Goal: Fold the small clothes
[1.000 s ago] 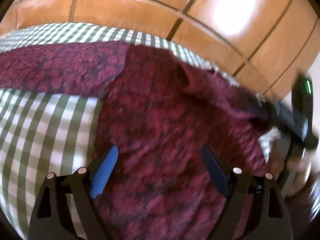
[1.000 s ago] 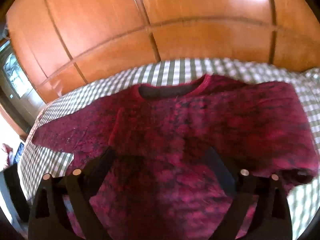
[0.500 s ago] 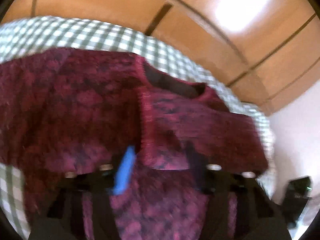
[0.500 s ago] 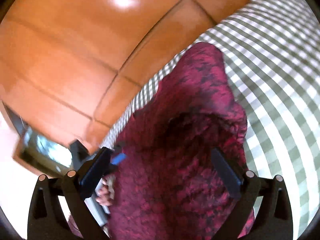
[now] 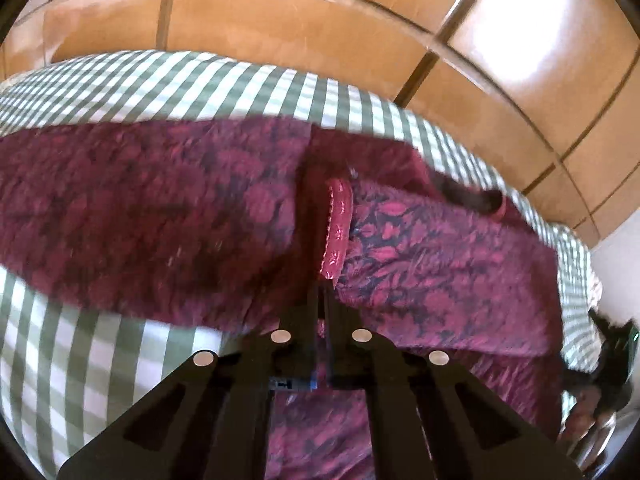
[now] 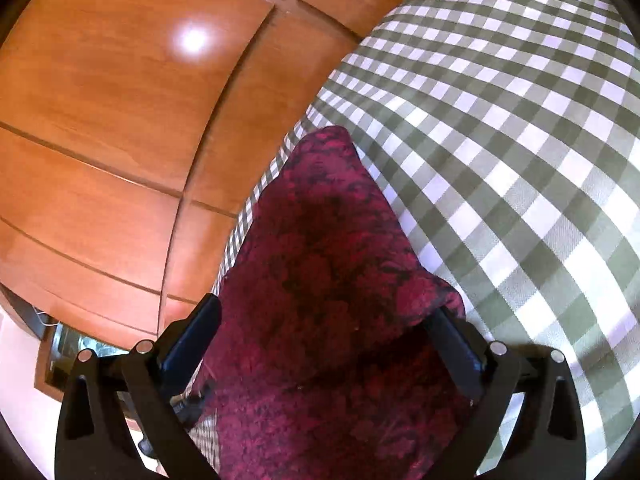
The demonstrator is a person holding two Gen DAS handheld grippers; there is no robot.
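A dark red patterned knit sweater (image 5: 160, 216) lies on a green-and-white checked bed cover (image 5: 200, 84). One sleeve is folded across its body, its cuff (image 5: 338, 232) showing at the centre. My left gripper (image 5: 320, 292) is shut on the sweater fabric just below that cuff. In the right wrist view the sweater (image 6: 320, 240) runs away from me in a long bunched strip. My right gripper (image 6: 324, 336) is open, its fingers on either side of the fabric, not pinching it.
Glossy wooden wardrobe panels (image 5: 320, 20) stand behind the bed, also in the right wrist view (image 6: 120, 120). The bed cover (image 6: 500, 140) spreads to the right. A dark device (image 5: 616, 348) sits at the bed's right edge.
My left gripper has closed on the sweater near the folded sleeve's cuff. My right gripper has stayed open over the sweater's end.
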